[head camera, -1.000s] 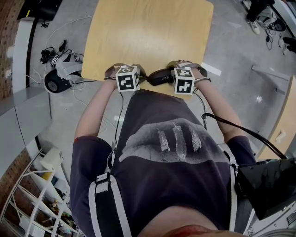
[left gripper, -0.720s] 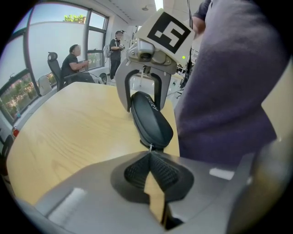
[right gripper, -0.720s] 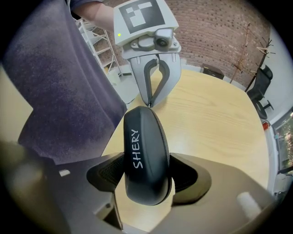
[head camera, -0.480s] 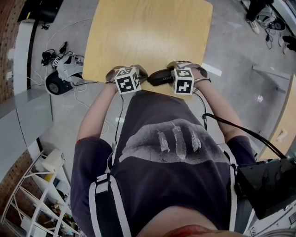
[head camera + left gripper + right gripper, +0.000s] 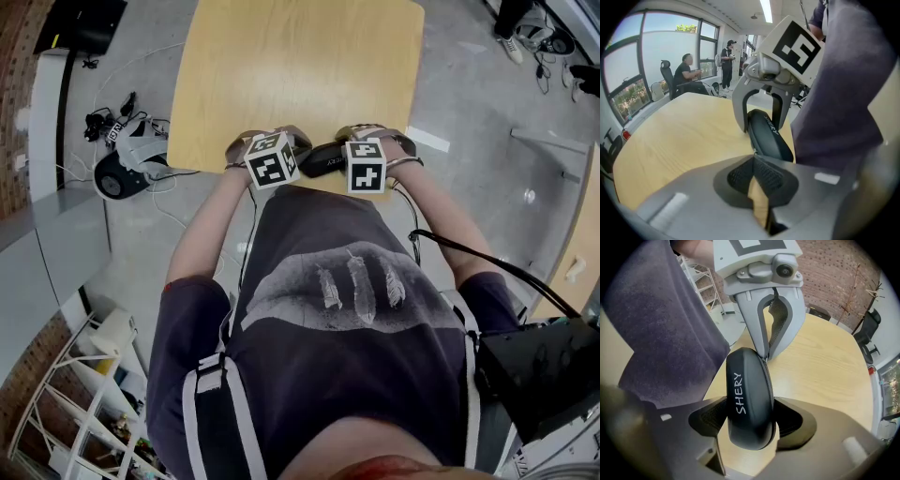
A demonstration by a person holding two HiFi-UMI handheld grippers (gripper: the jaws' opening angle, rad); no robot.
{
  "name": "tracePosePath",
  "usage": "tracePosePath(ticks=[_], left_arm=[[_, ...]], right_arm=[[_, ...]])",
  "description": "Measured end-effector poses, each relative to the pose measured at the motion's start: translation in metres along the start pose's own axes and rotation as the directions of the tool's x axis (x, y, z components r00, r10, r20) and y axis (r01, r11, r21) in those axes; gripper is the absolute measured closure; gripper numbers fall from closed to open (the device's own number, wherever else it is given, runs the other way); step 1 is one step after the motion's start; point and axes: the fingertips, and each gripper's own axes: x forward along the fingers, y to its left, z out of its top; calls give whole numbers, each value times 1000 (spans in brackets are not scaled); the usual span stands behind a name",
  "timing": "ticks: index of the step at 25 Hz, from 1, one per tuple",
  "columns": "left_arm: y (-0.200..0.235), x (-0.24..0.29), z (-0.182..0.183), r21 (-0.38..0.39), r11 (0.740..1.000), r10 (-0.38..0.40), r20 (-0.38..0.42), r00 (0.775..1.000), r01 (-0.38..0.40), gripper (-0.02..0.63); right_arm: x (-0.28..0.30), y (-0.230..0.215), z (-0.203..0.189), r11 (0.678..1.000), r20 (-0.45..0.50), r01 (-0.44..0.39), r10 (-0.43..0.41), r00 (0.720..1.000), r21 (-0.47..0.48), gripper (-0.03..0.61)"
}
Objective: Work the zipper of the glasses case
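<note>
Light wooden tabletop (image 5: 300, 66) stands on the grey concrete floor (image 5: 469, 103). Off its left edge, a round white-and-black machine (image 5: 127, 155) sits among tangled black cables (image 5: 98, 114). A white wire shelf rack (image 5: 75, 412) stands on the floor, same side, nearer the camera.

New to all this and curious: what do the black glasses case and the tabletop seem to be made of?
The glasses case: probably a hard shell in smooth black faux leather; dull sheen, white printed lettering, zipper seam along the edge. The tabletop: pale wood or wood-look laminate, satin finish; fine grain lines show.
</note>
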Motion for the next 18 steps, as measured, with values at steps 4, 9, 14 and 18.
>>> tracePosePath(ticks=[4,9,14,18], left_arm=[[0,-2,-4,-84,996,-20,29,999,23,618],[-5,-4,-11,-198,980,-8,61,998,20,618],[-13,-1,-14,-337,941,3,115,993,36,618],[-18,3,-9,-428,900,5,182,983,75,618]], right_arm=[[1,-1,3,998,45,42,-43,998,37,248],[-35,-24,0,938,230,129,-209,950,322,194],[-73,-26,-30,777,308,53,-310,900,628,195],[-47,6,-35,567,444,-291,-149,884,770,198]])
